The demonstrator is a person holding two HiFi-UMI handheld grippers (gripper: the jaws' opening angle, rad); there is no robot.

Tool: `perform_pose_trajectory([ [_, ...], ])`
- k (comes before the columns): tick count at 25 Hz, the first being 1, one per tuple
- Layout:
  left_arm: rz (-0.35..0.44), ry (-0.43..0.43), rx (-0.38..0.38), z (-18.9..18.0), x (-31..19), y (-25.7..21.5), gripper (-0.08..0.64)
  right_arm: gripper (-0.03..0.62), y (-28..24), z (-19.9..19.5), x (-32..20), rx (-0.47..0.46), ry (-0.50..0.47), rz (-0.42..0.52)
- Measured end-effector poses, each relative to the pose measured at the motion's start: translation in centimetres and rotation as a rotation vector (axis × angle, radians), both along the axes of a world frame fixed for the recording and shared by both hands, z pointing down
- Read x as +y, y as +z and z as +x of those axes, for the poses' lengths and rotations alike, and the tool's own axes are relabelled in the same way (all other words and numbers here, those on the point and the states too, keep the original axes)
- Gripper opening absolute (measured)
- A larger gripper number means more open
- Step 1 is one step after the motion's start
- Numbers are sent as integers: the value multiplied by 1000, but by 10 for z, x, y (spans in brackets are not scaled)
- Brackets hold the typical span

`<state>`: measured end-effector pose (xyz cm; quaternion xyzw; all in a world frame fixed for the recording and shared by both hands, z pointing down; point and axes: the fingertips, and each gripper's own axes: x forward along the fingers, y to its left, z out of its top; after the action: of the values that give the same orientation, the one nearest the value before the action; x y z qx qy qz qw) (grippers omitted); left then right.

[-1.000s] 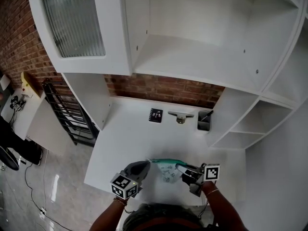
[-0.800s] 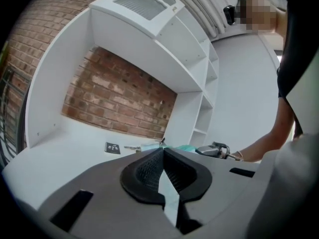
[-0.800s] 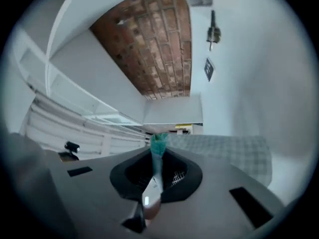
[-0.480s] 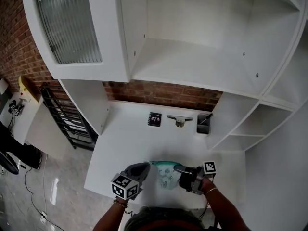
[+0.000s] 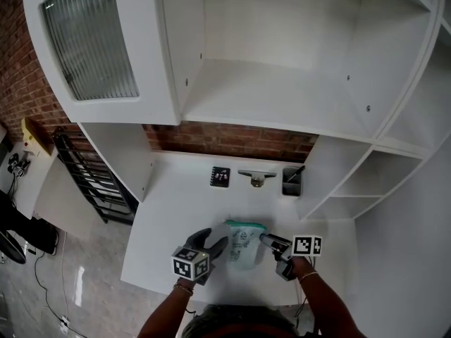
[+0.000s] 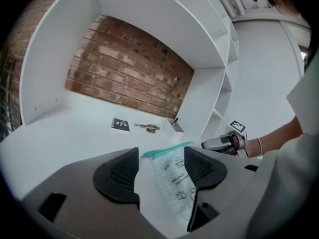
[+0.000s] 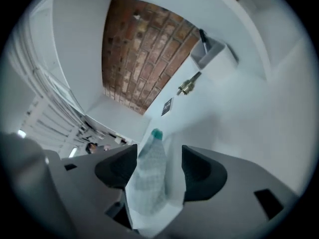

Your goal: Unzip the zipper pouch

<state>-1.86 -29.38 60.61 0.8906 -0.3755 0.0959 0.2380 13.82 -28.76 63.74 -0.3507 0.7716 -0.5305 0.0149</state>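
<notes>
The zipper pouch (image 5: 243, 243) is translucent white with printing and a teal zipper strip along its far edge; it rests on the white table (image 5: 183, 203) near the front. My left gripper (image 5: 215, 246) is at the pouch's left side and its jaws are opening. In the left gripper view the pouch (image 6: 174, 179) lies in the gap, close to the right pad (image 6: 203, 166), unpinched. My right gripper (image 5: 270, 241) is at the pouch's right side, jaws also opening. The right gripper view shows the pouch (image 7: 149, 178) loose between the pads of the right gripper (image 7: 157, 169).
At the back of the table are a small black card (image 5: 220, 177), a metal tool (image 5: 256, 177) and a grey pen holder (image 5: 291, 182). A brick wall stands behind. White shelving (image 5: 352, 189) rises on the right, and a glass-fronted cabinet door (image 5: 91, 41) hangs upper left.
Both grippers were shut on the pouch's ends; now their jaws stand apart and the pouch is let go. The grippers and pouch sit a little farther from the front edge.
</notes>
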Motion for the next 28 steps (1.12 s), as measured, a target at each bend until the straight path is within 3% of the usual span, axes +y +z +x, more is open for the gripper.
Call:
perform_pose_trajectory([
  [1, -3, -14, 26, -5, 2, -1, 264, 275, -1, 9, 3, 53, 30, 26],
  [5, 52, -62, 36, -21, 14, -14, 262, 270, -22, 50, 13, 174, 233, 147],
  [7, 95, -90, 50, -25, 21, -29, 254, 212, -44, 62, 22, 246, 319, 245],
  [8, 125, -106, 57, -27, 26, -38, 207, 185, -57, 64, 27, 292, 343, 303],
  [12, 310, -194, 49, -33, 50, -86, 35, 124, -117, 56, 51, 511, 403, 544],
  [15, 489, -276, -3, -40, 74, -130, 6, 25, -155, 43, 76, 698, 424, 722],
  [17, 563, -327, -56, -46, 88, -150, 2, 0, -175, 35, 92, 771, 431, 811],
  [21, 575, -369, -77, -60, 107, -162, 2, 0, -197, 27, 110, 833, 437, 901],
  [28, 531, -392, -82, -78, 120, -157, 2, 0, -196, 24, 132, 809, 465, 877],
])
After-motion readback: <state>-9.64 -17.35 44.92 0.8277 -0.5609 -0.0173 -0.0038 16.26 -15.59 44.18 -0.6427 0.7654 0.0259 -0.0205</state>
